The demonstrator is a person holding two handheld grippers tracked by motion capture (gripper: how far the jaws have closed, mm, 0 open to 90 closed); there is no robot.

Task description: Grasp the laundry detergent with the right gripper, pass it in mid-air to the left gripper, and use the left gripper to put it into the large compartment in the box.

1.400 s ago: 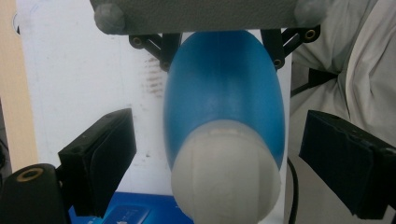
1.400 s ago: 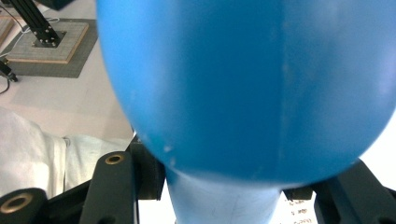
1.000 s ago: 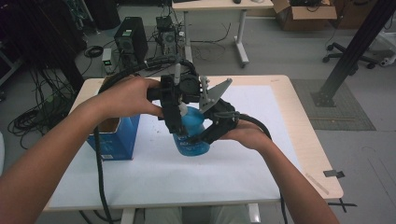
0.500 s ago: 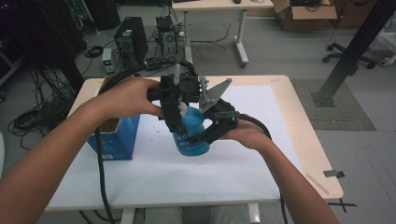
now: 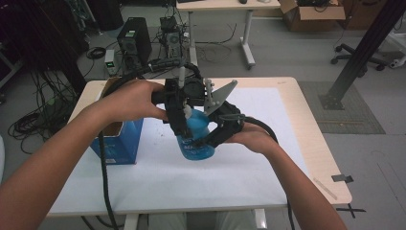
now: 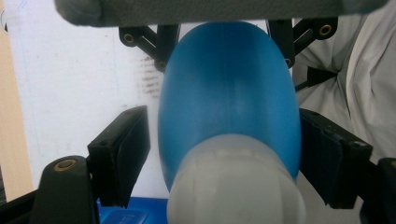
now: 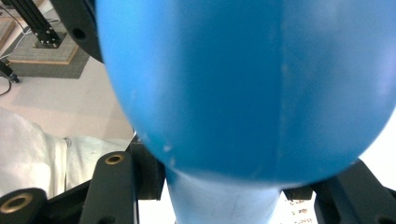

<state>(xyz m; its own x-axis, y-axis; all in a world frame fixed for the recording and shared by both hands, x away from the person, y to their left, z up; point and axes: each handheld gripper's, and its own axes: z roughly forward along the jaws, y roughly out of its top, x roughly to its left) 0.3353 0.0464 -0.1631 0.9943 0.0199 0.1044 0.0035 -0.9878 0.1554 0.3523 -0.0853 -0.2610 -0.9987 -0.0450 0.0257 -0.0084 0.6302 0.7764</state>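
The white-topped table (image 5: 143, 191) spreads across the high view, and over its middle both hands meet on one thing. Off to the left stands an open blue box (image 5: 117, 143), well clear of the action. At centre is the blue bottle (image 5: 195, 141), held up above the sheet, its long axis roughly upright with the pale cap end at the top, tucked in among the black hardware.

The right gripper (image 5: 210, 139) comes in from the right and low, and it has the bottle's fat body clamped between its jaws. In the right gripper view the blue body (image 7: 243, 84) looms right up against the camera, with the black jaws hugging it from below on either side. That grip looks firm.

Now the left gripper (image 5: 179, 120): it reaches down from above, straight along the bottle's axis. In the left gripper view the whitish cap (image 6: 236, 182) sits between the two pads, with the blue shoulder beyond it. The jaws have just been closing, standing about half shut, the cap between them. There's daylight on the left pad (image 6: 126, 154); on the right I can't tell whether it touches.

So the left gripper is the one lined up on the cap. I'd judge the next move is to pinch it and twist about that upright axis.
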